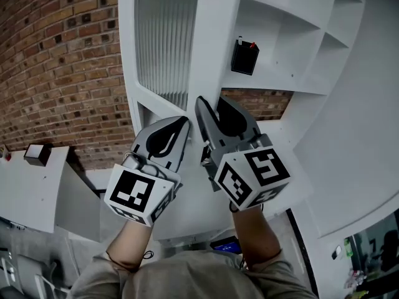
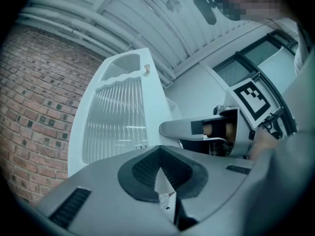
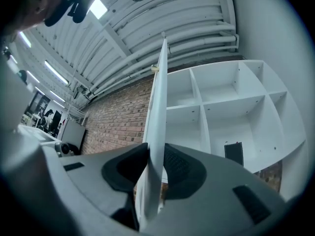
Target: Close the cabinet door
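The white cabinet door [image 1: 212, 48] with a ribbed glass panel [image 1: 163, 48] stands open, swung out from the white shelves [image 1: 293, 36]. My right gripper [image 1: 212, 104] straddles the door's free edge. In the right gripper view that edge [image 3: 160, 107] runs up between the pads, and my right gripper [image 3: 156, 149] is shut on it. My left gripper [image 1: 176, 126] hovers just left of it, in front of the door's lower frame, touching nothing I can see. In the left gripper view my left gripper [image 2: 158, 149] is shut, with the door [image 2: 115, 122] ahead of it.
A black box [image 1: 244, 56] sits on a shelf inside the cabinet. The brick wall [image 1: 62, 73] lies behind and to the left. A low white unit [image 1: 31, 185] with a small dark object [image 1: 37, 153] stands at the far left, and a white wall [image 1: 368, 136] at the right.
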A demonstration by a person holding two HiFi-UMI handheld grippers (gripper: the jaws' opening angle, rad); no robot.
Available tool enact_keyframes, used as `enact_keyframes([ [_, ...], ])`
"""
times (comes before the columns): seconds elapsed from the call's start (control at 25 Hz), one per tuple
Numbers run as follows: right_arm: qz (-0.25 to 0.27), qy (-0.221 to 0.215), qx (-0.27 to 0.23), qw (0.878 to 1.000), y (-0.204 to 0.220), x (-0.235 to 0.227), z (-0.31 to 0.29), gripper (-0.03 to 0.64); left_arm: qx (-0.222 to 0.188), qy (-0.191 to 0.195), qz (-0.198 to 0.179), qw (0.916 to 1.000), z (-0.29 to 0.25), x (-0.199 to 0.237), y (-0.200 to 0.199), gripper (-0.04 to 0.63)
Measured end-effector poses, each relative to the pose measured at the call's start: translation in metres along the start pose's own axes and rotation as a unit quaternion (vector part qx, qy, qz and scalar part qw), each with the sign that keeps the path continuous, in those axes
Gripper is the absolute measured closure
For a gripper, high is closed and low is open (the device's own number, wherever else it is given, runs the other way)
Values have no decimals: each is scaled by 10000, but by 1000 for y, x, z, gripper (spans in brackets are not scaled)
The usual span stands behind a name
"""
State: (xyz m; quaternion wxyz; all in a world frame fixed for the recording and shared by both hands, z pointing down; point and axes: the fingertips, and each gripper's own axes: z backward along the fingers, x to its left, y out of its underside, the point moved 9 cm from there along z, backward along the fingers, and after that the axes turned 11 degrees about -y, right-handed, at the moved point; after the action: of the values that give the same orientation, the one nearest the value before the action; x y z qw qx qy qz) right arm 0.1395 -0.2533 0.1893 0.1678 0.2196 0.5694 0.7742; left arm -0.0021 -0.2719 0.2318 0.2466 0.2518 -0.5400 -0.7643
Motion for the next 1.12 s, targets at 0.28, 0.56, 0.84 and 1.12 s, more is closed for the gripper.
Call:
enact_keyframes([
  [0.28,-193,-220,-63,9996,10,-46,-6,497,-16,-66,-165,9998,-37,-8,4,588],
  [0.56,-339,-607,-129,9975,17,-87,-15,491,51,-281,-197,9994,-69,-15,13,588],
  [0.84,-423,-1007,-167,9939,24,-117,-24,488,76,-653,-255,9975,-90,-20,19,588],
  [1.12,-492,-1315,-156,9900,29,-136,-31,488,87,-1010,-282,9945,-100,-23,26,588],
])
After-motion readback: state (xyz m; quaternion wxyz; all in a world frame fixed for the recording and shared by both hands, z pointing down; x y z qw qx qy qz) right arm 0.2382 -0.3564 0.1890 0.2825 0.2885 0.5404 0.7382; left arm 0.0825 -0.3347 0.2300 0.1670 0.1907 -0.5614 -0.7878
